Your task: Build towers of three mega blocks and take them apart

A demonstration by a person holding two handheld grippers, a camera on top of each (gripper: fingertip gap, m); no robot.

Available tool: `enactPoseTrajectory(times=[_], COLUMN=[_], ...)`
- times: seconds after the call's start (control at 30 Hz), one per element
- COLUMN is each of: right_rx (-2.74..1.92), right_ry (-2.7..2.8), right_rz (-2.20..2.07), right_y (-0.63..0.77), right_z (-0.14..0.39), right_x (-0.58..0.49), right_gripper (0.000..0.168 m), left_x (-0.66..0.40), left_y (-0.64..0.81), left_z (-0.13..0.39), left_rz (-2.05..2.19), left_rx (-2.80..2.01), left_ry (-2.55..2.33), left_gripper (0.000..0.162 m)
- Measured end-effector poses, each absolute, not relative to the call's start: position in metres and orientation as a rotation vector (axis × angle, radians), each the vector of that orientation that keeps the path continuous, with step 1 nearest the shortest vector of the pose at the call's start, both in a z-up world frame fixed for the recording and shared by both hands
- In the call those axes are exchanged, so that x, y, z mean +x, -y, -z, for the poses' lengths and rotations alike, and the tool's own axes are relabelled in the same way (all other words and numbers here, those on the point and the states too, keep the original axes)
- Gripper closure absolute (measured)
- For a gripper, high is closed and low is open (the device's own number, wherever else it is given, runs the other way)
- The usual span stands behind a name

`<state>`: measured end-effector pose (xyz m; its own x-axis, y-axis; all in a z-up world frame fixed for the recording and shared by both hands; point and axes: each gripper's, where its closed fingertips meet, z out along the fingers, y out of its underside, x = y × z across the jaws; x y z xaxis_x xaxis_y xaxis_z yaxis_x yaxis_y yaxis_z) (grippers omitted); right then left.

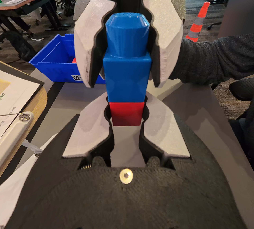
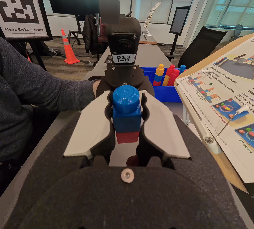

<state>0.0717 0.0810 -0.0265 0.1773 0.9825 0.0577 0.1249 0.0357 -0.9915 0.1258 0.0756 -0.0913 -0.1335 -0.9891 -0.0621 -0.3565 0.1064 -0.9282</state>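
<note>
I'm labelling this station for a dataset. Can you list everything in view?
blue plastic mega block: one, top of the held stack
red plastic mega block: one, pressed under the blue one
blue plastic bin: one, far table edge in the left wrist view, something red inside
second blue bin: one, right wrist view, holding block towers, several, in red, yellow and blue
orange traffic cone: one per view, on the floor
printed instruction sheet: one, white, on a tilted wooden board
framed marker sign: one, black and white, upper left
grey table: one, below everything
dark grey sleeve: one, left side
left tool: shut on the red block
right tool: shut on the blue block
</note>
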Motion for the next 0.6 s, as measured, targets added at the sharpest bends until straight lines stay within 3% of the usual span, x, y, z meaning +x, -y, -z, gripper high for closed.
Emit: enactPoseTrajectory(times=[0.33,0.6], right_rx=[-1.216,-1.286], right_ry=[1.093,1.029], right_rz=[-0.975,-0.93], right_y=[-0.075,-0.095], right_z=[-0.006,-0.001], right_x=[0.087,0.107], right_gripper=[0.132,0.133], left_x=[0.123,0.131], left_y=[-0.079,-0.075], left_z=[0.108,0.103], left_rz=[0.955,1.043], left_rx=[-1.416,-1.387], left_ry=[-1.669,-1.632], left_gripper=[0.12,0.12])
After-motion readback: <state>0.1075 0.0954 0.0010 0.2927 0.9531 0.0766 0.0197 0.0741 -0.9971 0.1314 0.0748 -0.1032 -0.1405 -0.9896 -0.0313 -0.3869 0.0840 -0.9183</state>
